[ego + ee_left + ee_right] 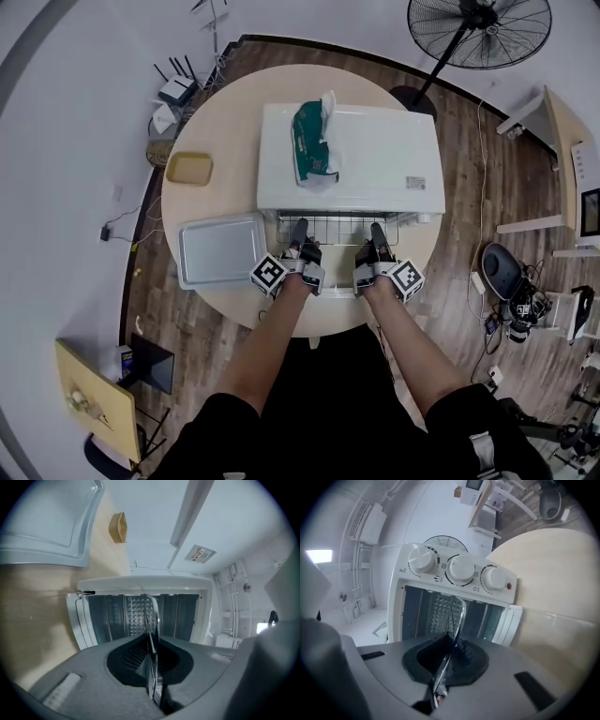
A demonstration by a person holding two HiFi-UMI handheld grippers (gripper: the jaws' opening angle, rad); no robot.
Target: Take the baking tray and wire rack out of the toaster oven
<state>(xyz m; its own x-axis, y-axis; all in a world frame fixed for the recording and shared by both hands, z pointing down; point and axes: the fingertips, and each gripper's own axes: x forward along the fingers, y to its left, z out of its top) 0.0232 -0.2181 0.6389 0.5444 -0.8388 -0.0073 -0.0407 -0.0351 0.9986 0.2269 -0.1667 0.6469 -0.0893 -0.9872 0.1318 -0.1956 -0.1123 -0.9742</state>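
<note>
The round pale wooden table (pixel 220 112) fills the middle of the head view. On it stands the white toaster oven (pixel 375 155), its open mouth turned toward the bottom of the frame. In the right gripper view, three white knobs (pixel 461 569) run in a row across the oven's front panel. There are small symbols and scale marks around them, but the print is too fine for me to read. A small red lamp (pixel 509 586) sits just beside the last knob.

The grey baking tray (pixel 220 248) lies flat on the table just left of the oven, outside it. The wire rack (pixel 337 228) juts from the oven's mouth at the centre of the head view, part of it out over the table.

I pinch the rack's front edge with both tools. The left gripper (pixel 300 232) has its fingers pressed together on the wire, which runs edge-on between them in the left gripper view. The right gripper (pixel 375 234) clamps the same edge further right. Each gripper carries a cube with black-and-white square markers.

A green packet (pixel 314 141) with a white sheet poking from its top lies on the oven's roof at upper centre. Its lettering is too small to make out. A shallow yellow dish (pixel 189 168) sits on the table at upper left. A small label (pixel 415 183) near the roof's right front corner is unreadable.
</note>
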